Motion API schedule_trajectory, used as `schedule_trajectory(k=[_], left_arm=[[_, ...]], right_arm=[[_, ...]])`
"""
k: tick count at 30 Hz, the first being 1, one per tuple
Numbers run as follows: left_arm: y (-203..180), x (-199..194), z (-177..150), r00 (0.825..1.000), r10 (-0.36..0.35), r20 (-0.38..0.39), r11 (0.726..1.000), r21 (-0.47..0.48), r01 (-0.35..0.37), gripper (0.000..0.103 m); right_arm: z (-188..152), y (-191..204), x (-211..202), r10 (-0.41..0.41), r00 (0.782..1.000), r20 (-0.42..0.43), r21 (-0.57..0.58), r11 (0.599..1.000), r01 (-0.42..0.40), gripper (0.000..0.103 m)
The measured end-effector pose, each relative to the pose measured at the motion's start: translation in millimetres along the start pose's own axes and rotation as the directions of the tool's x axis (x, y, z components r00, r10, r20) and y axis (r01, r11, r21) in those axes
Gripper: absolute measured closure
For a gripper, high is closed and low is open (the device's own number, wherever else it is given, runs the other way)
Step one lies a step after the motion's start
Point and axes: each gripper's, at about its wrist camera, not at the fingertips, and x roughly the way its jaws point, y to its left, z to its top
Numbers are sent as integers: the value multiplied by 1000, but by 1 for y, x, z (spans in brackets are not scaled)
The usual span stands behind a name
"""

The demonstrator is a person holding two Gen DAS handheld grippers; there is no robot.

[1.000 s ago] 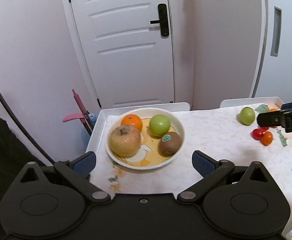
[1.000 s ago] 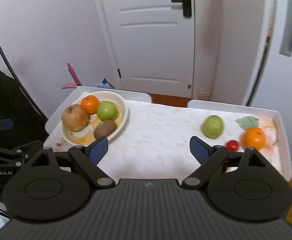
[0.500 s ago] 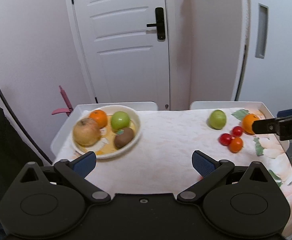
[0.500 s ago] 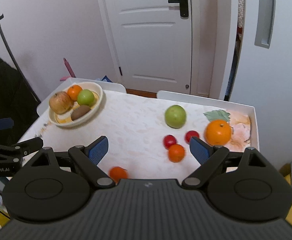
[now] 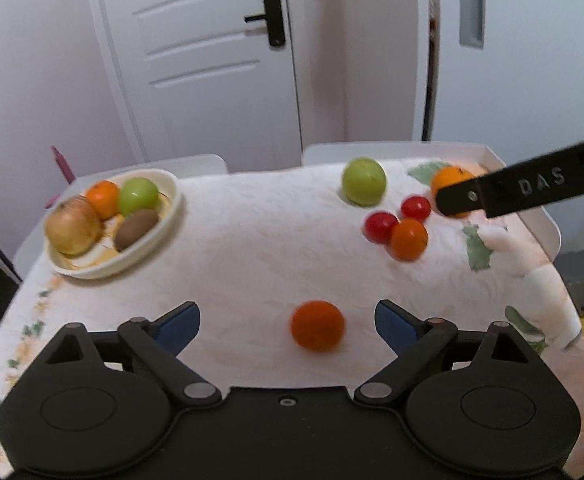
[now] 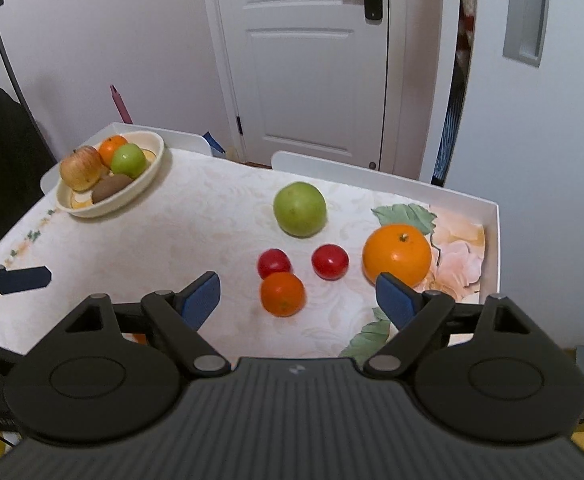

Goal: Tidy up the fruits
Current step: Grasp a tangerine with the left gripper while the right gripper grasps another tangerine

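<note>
Left wrist view: my left gripper (image 5: 287, 322) hangs with its jaws spread wide and nothing between them. A small orange fruit (image 5: 317, 330) lies on the tablecloth (image 5: 252, 240) right ahead, in line with the gap. To take it well, I judge I should come straight down over it, keep it centred, and close slowly, since a round fruit can roll off one pad. It looks smooth, round and a little blurred. The bowl (image 5: 172, 216) sits far left, holding an apple, an orange, a green fruit and a kiwi.

Right wrist view: my right gripper (image 6: 298, 294) is also open and empty. Just ahead of its gap lies another small orange (image 6: 282, 294), touching or nearly touching a red tomato (image 6: 274, 263); a second tomato (image 6: 330, 261) sits apart. The big orange (image 6: 397, 255) is by my right finger, the green apple (image 6: 300, 209) further back. I would approach the small orange from above so as not to nudge the tomato.
</note>
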Motion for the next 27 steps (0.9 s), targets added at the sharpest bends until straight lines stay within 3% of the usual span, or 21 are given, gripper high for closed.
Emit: schedule_trajectory(k=[7, 12, 16, 23, 27], left_arm=[[-11, 30, -6, 999, 12, -36, 1000, 0, -12, 16], [-11, 48, -9, 997, 19, -68, 1000, -6, -19, 34], [-12, 55, -10, 997, 13, -76, 1000, -15, -14, 38], [-14, 58, -11, 996, -15, -84, 1000, -15, 14, 59], [-16, 58, -11, 996, -14, -84, 1000, -7, 14, 59]], right_arm=[[-12, -7, 29, 19, 999, -32, -3, 1000, -19, 3], [-16, -6, 48, 32, 998, -54, -16, 999, -33, 8], [-17, -4, 62, 41, 997, -70, -35, 998, -43, 16], [-15, -1, 78, 51, 995, -81, -63, 996, -56, 27], [-14, 1, 83, 57, 995, -87, -71, 995, -63, 33]])
